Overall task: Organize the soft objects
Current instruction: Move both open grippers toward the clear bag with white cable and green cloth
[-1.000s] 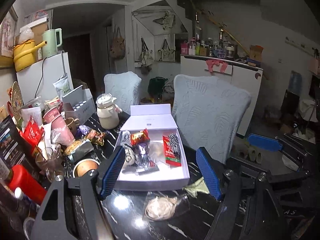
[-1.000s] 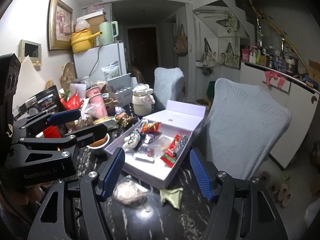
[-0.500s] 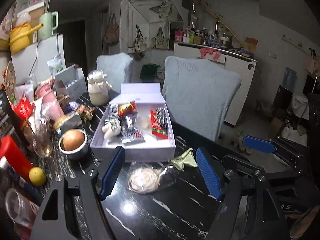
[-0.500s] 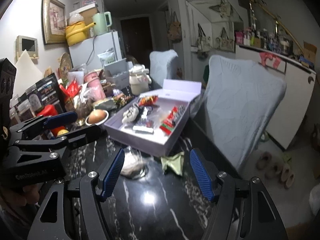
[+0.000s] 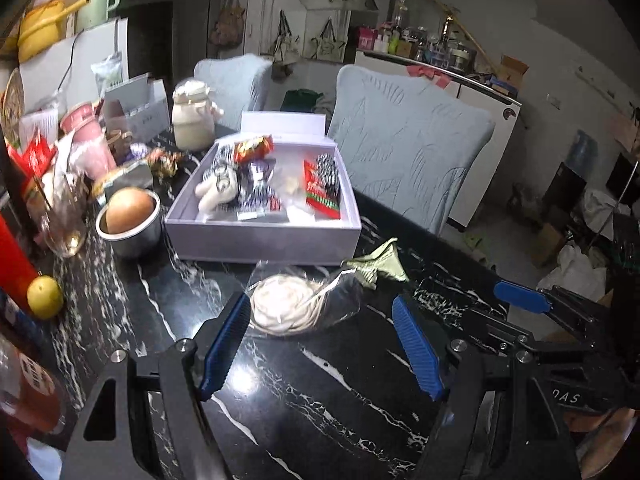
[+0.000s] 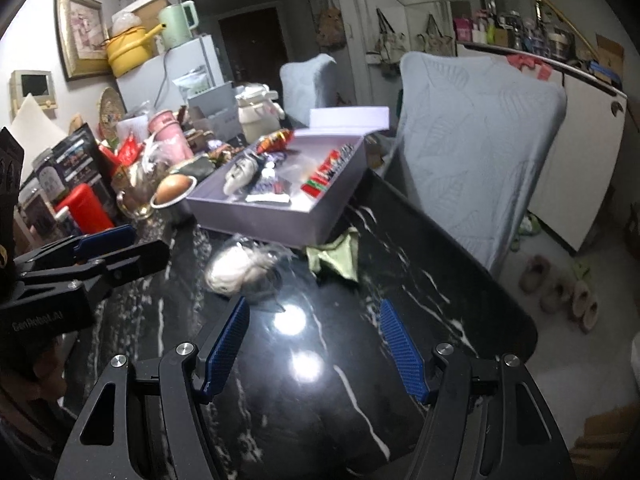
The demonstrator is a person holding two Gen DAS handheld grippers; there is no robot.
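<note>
A clear bag with a coiled white soft item (image 5: 290, 304) (image 6: 240, 268) lies on the black marble table (image 5: 320, 400) just in front of a lavender open box (image 5: 264, 240) (image 6: 280, 220). Beside the bag lies a crumpled green cloth (image 5: 378, 266) (image 6: 338, 254). The box holds a white plush toy (image 5: 218, 188), snack packets and a red pack (image 5: 322, 188). My left gripper (image 5: 320, 312) is open, its blue fingers either side of the bag's near end, not touching it. My right gripper (image 6: 314, 316) is open over bare table, short of the bag and the cloth.
Clutter lines the table's left side: a steel bowl with a brown round thing (image 5: 130, 216), a lemon (image 5: 45, 296), a red bottle (image 6: 86, 210), a glass, pink cups and a cream jar (image 5: 192, 120). A pale covered chair (image 5: 408, 152) stands behind the table's right edge.
Both grippers have come down and tilted toward the tabletop. The bag and the green cloth now sit closer and larger in both views. Both stay open.
</note>
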